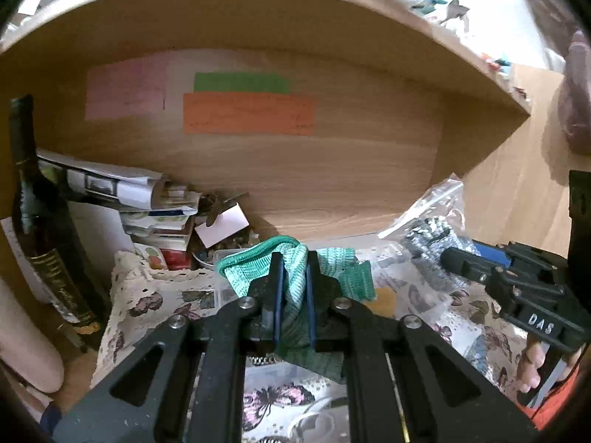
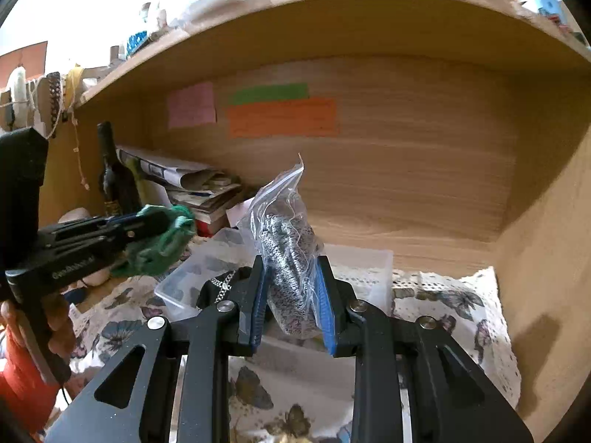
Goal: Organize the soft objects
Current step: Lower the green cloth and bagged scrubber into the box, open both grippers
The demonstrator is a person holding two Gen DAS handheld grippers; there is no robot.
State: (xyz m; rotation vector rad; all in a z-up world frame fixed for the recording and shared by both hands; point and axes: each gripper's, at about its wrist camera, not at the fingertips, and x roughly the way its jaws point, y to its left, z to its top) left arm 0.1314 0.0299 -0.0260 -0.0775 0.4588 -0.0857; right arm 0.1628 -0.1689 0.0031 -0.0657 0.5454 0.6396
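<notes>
My left gripper is shut on a green knitted cloth, held above the butterfly tablecloth. The cloth bunches around both fingers and hangs below them. In the right wrist view the left gripper and green cloth show at the left. My right gripper is shut on a clear zip bag holding a grey knitted item, lifted above a clear plastic box. In the left wrist view the right gripper and bag show at the right.
A wooden shelf alcove is ahead, with pink, green and orange notes on its back wall. A dark wine bottle and a stack of papers and books stand at the left. A black item with a chain lies in the box.
</notes>
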